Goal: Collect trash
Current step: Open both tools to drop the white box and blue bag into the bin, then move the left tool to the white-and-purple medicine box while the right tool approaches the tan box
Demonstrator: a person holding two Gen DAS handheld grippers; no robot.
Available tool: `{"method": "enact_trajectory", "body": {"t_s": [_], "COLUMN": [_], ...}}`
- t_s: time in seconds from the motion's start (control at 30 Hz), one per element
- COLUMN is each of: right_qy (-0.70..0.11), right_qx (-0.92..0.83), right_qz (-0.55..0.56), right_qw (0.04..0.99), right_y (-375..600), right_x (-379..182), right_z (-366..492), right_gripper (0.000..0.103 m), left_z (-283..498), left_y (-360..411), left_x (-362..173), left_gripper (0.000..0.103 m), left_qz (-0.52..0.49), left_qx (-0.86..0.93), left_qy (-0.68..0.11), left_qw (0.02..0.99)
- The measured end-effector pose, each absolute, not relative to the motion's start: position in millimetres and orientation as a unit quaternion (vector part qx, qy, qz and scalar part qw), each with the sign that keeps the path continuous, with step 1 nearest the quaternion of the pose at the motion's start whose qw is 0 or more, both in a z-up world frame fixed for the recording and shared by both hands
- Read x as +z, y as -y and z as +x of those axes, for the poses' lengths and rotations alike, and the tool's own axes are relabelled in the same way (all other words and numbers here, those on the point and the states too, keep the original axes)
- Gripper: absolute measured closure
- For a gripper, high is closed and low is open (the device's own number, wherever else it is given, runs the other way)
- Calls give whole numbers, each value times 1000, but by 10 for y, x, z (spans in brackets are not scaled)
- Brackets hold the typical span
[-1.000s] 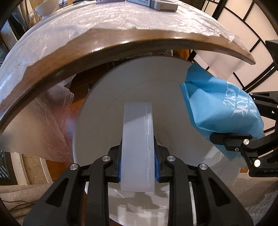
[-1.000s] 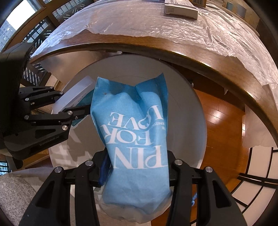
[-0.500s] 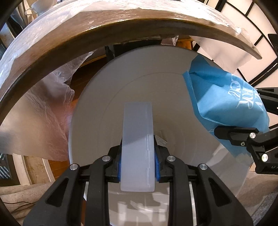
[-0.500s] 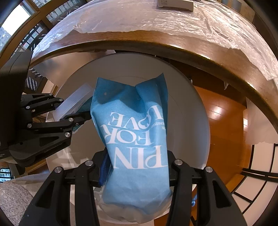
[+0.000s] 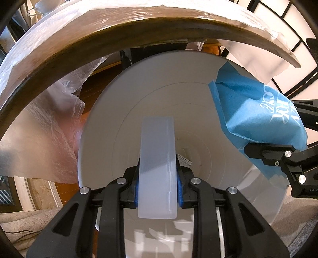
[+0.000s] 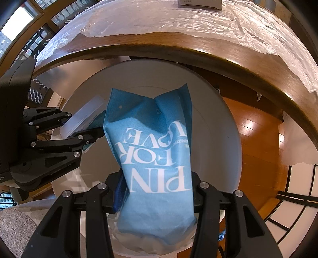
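Note:
My left gripper (image 5: 157,179) is shut on a translucent white plastic case (image 5: 157,158) and holds it over the open mouth of a round white trash bin (image 5: 111,111). My right gripper (image 6: 157,190) is shut on a blue bag with white lettering (image 6: 153,150), also above the bin (image 6: 218,139). The blue bag (image 5: 258,119) and the right gripper's fingers (image 5: 278,154) show at the right of the left wrist view. The left gripper (image 6: 79,131) with the case (image 6: 83,117) shows at the left of the right wrist view.
A curved wooden table edge (image 5: 99,35) covered with clear plastic sheet (image 6: 178,21) arches above the bin. Plastic sheet hangs down at the left (image 5: 39,129). Wooden floor (image 6: 258,123) lies right of the bin. A box (image 6: 198,3) lies on the tabletop.
Both grippers have moved lower and further over the bin with their items still held. The table edge has risen in both views and the bin fills more of them.

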State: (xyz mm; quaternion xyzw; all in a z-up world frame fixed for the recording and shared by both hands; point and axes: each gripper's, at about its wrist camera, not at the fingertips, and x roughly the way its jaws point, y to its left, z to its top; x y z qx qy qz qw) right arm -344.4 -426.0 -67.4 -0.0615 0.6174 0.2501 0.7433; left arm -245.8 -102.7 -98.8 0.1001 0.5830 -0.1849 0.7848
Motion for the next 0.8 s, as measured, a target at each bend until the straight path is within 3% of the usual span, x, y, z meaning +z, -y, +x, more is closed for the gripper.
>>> {"method": "enact_trajectory", "body": {"t_s": [0.13,0.17,0.2,0.23,0.27,0.6,0.67,0.8], "right_qy": [-615,-615,-613,-611,-608,-552,-527,-477], "right_qx": [249,247,244,243,242,228,225,200], "right_qz": [-56,-54,-47,-42,-32,-19,-18,-10], "right_qw": [746,747,750,752,755,802,819,856], "right_y": [4264,4274,4299,4317,4354,4667,4742,4911], "right_x": [-641,-629,-609,-592,-557,28,207,561], "right_z": [-3442,-3439,-3435,-3431,-3425,-3426,-3401,-3206], "right_gripper": [54,49,36,31,30,26,20,13], "left_z": [-2468,-2477,-2469,-2471,-2488,-2520,-2553,-2558], "left_y": [1029,1032,1039,1038,1032,904,896,954], "left_x": [-988,-985,-996,-992,-961,-585,-374,13], "left_gripper": [74,68,59,37,32,28,15,8], "left_qz": [98,98,103,107,110,76,69,65], "left_qx": [-196,-202,-204,-200,-196,-198,-205,-209], "left_qy": [-580,-580,-583,-581,-572,-554,-531,-484], "left_qw": [785,783,780,782,789,805,819,847]}}
